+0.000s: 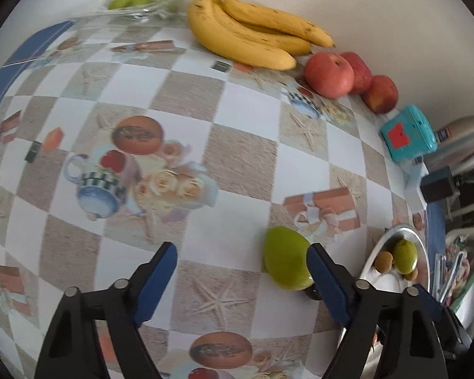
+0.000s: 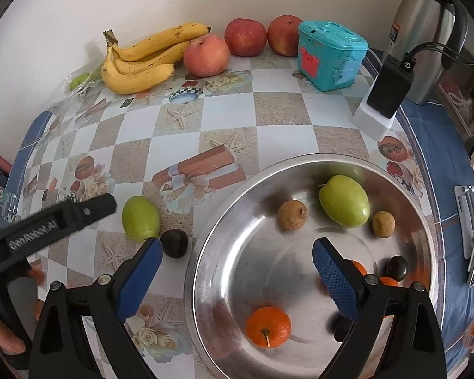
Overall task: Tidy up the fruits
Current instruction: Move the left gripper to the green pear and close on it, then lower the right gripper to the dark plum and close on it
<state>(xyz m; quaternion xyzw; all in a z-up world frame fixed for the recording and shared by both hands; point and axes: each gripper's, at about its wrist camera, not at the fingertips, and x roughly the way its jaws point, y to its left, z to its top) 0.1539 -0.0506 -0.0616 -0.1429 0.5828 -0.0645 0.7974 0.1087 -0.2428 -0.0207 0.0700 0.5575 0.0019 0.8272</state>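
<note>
A loose green fruit (image 1: 286, 257) lies on the checked tablecloth between the jaws of my left gripper (image 1: 240, 260), right against the right finger (image 1: 324, 271) and far from the other; the jaws are open. In the right wrist view this green fruit (image 2: 140, 218) has a dark plum (image 2: 173, 243) beside it. My right gripper (image 2: 237, 249) hangs open over the left rim of a steel bowl (image 2: 268, 164), holding nothing. The bowl holds a green fruit (image 2: 344, 200), two small brown fruits (image 2: 292, 214), a tangerine (image 2: 268, 327) and a dark plum (image 2: 396, 268).
Bananas (image 2: 142, 60) and three red apples (image 2: 207, 52) lie along the wall at the back, with a clear bag of green fruit (image 1: 132, 3) to their left. A teal box (image 2: 330, 53), a black charger (image 2: 390, 85) and a steel flask (image 2: 423, 31) stand back right.
</note>
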